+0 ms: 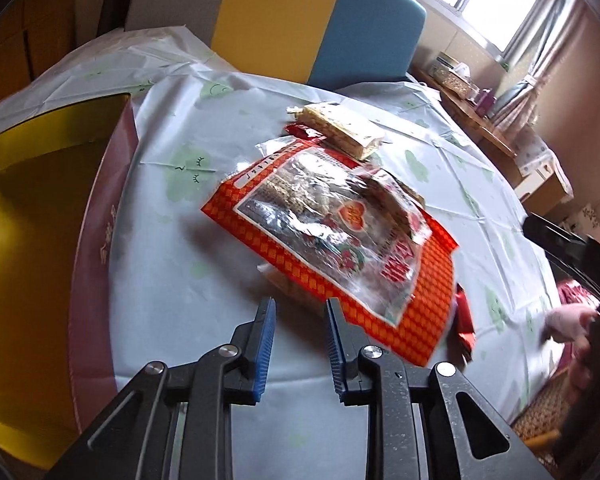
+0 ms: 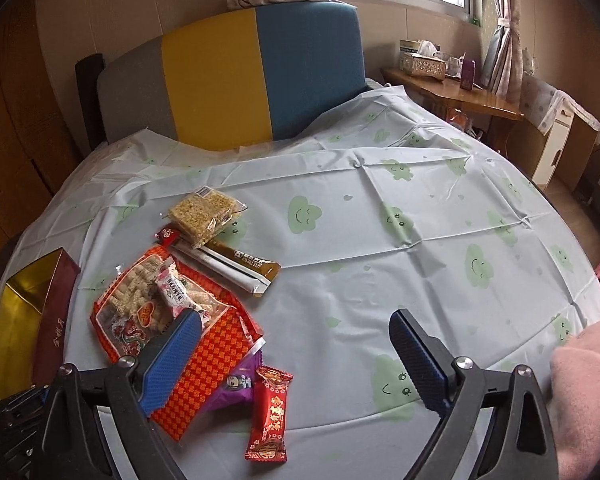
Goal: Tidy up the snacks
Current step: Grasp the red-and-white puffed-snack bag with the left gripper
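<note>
The left wrist view looks deep into the gold-lined box [image 1: 40, 208] standing open at the table's left edge, while the right wrist view catches only its maroon wall and a strip of gold, cut off by the frame. Just right of the box lies the heap of snacks: the big orange checked bag [image 1: 332, 240] with its clear window on top, a pale wrapped snack [image 1: 280, 284] poking out from under its near edge, a rice-cake pack [image 1: 340, 126] at the far end. Only the right wrist view shows the brown-and-white stick packet [image 2: 236, 266] beside the rice cake, the purple packet [image 2: 236, 386] tucked under the bag's near corner and the whole of the red candy bar [image 2: 268, 416], which the other view shows as a mere sliver. The left tool [image 1: 300, 308] hovers just short of the bag's near edge, its blue pads drawn fairly close with nothing pressed between them. The right tool [image 2: 296, 344] stands spread wide, its left pad over the bag and its right pad over bare cloth. The tablecloth [image 2: 420, 220] lies open from the heap to the table's right edge, and a pink sleeve [image 2: 588, 392] cuts in at the far right. Print on the wrappers is too small to read.
</note>
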